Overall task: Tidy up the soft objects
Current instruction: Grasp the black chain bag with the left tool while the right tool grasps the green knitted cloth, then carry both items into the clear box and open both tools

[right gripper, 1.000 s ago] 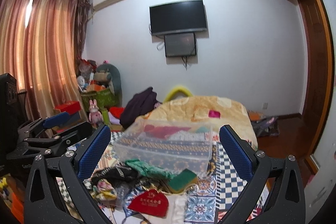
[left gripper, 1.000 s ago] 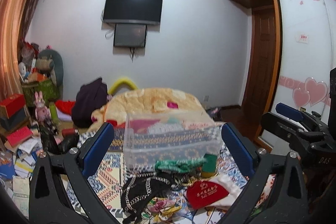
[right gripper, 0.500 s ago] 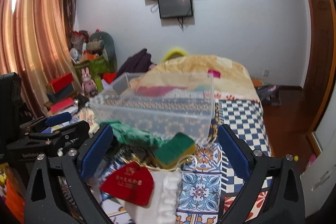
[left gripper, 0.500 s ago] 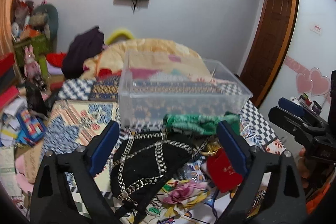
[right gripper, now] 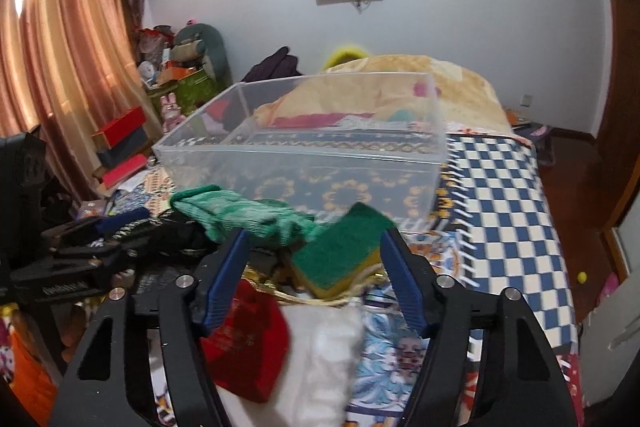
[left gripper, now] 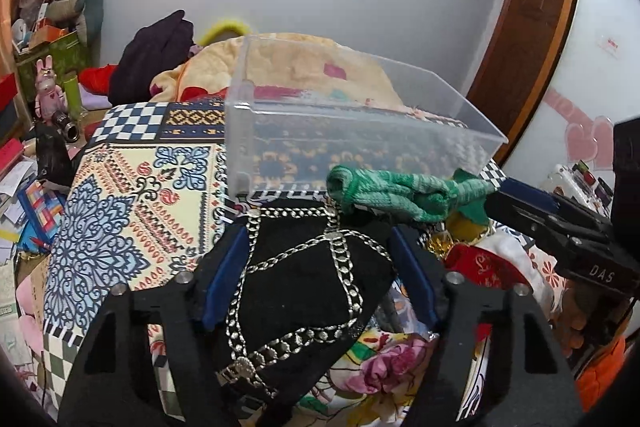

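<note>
A clear plastic bin [left gripper: 352, 131] stands on the patterned bedspread; it also shows in the right wrist view [right gripper: 304, 147]. In front of it lies a heap: a black cloth with silver chains [left gripper: 312, 279], a green knitted piece [left gripper: 392, 191], a green-and-yellow sponge [right gripper: 340, 255], a red pouch [right gripper: 248, 339] and a white fluffy piece [right gripper: 320, 359]. My left gripper [left gripper: 320, 239] is open with its jaws either side of the black cloth. My right gripper [right gripper: 316, 239] is open with its jaws either side of the sponge.
A folded yellow blanket [left gripper: 288, 67] lies behind the bin. Boxes, toys and papers [left gripper: 44, 75] crowd the left side by the curtain [right gripper: 60, 59]. The bed's right edge [right gripper: 560, 235] drops to a wooden floor. A wardrobe door [left gripper: 600, 39] stands on the right.
Both grippers have come down and forward onto the heap. The left jaws now flank the black cloth, the right jaws the sponge. Both have narrowed a little.
</note>
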